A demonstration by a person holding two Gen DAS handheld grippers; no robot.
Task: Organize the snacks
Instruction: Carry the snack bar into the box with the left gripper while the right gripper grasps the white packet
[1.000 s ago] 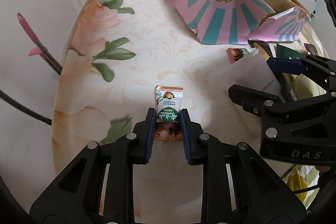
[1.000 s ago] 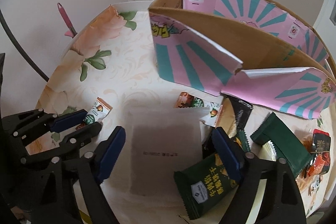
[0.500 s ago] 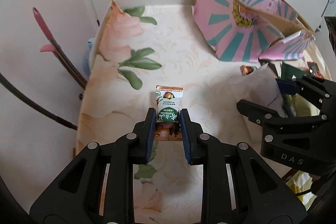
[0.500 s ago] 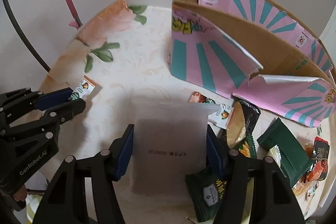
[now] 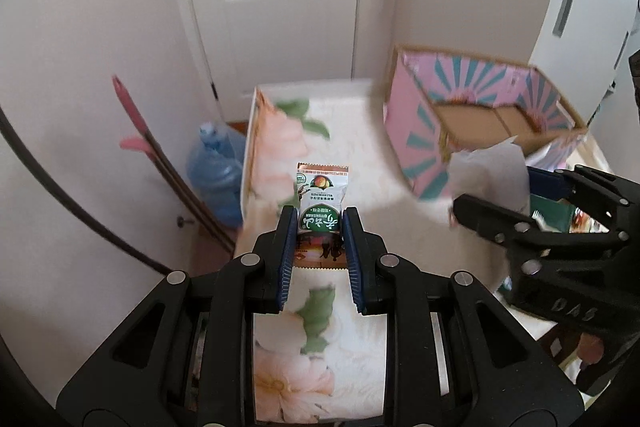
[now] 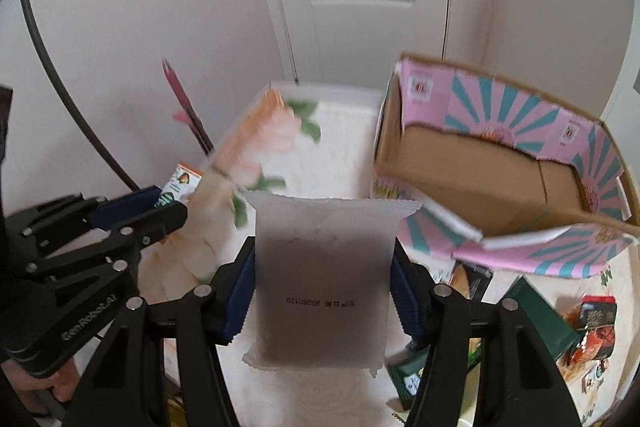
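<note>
Left gripper: blue pads pinched on a small snack packet, green and white with an orange top seam, held clear above the floral tabletop. Packet stood upright between the fingers, its lower edge hanging behind them.

Right gripper: fingers set wide but pressed on both side edges of a frosted white pouch, printed date code facing the camera. Pouch lifted off the table, upper seam toward the box.

Beyond the fingers: pink-and-teal cardboard box sat open on the table, flaps out. Brown floor of the box showed bare in both views; no snack seen inside, though the near corner was hidden.

Right of the pouch, loose items lay on the table beside the box: a dark green packet, a red-orange wrapper, others partly hidden under the box flap.

Judgement: early stage. Two snacks in hand, none boxed as far as visible, a pile left to sort.
</note>
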